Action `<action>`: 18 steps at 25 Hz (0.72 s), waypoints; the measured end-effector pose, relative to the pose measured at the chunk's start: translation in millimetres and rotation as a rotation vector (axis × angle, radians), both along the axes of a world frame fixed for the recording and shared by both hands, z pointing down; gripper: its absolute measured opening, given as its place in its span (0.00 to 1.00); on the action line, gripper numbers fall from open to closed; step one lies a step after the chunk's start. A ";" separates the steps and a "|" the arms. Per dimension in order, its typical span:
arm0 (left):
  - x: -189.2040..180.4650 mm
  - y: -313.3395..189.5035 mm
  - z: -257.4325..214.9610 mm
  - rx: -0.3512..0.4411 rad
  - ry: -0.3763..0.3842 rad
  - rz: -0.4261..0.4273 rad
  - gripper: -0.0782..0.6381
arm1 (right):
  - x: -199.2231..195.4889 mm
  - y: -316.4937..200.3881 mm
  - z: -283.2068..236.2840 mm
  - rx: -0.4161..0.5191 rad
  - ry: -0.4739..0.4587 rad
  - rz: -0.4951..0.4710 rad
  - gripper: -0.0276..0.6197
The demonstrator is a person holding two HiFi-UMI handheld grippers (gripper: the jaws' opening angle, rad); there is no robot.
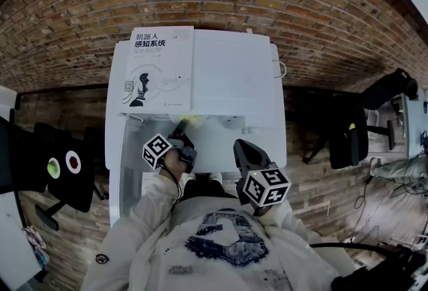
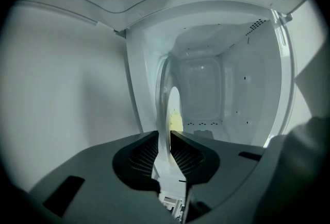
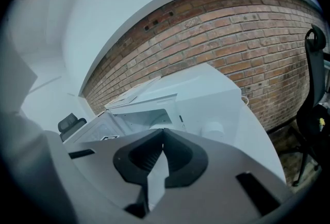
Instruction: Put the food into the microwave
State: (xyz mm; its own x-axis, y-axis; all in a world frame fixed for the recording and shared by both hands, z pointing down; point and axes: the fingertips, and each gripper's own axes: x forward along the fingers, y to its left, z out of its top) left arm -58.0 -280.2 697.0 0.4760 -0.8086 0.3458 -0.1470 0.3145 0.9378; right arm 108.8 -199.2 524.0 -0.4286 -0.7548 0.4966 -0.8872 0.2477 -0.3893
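Head view looks steeply down on the white microwave [image 1: 234, 75]. Its cavity is mostly hidden under its own top, on which a book [image 1: 159, 65] lies toward 10 o'clock. The left gripper [image 1: 180, 136] reaches into the opening. At 12 o'clock of its tips only a small yellowish patch of the food [image 1: 192, 120] shows, and the plate under it cannot be made out from here. The right gripper [image 1: 242, 149] hangs at 4 o'clock of the left one, outside the opening, and its jaw state is hard to read from above.

The left gripper view fills that gap. The left gripper [image 2: 164, 138] is pinching the rim of a white plate [image 2: 167, 99] seen nearly edge-on, with the yellow food [image 2: 176, 119] lying on it, just within the mouth of the microwave [image 2: 221, 89]. What kind of food it is cannot be told.

The right gripper view shows the right gripper [image 3: 163, 133] with its jaws pressed together and nothing between them. The microwave [image 3: 154, 109] stands at 12 o'clock beyond it, in front of a brick wall [image 3: 232, 37].
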 end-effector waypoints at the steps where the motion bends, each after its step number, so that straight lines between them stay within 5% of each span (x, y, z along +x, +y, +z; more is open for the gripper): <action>1: 0.3 0.6 0.5 -0.002 0.001 -0.001 0.20 | 0.1 0.5 0.2 0.000 0.000 0.000 0.06; 18: 1.8 30.7 -23.2 0.104 -0.132 0.117 0.26 | -15.4 10.6 26.4 -0.066 -0.067 -0.019 0.06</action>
State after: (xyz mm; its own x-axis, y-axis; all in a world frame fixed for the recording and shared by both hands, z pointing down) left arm -56.3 -249.4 673.8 0.5250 -0.7850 0.3288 -0.3004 0.1905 0.9346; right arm 93.4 -188.6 550.3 -0.4763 -0.7131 0.5144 -0.8540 0.2359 -0.4637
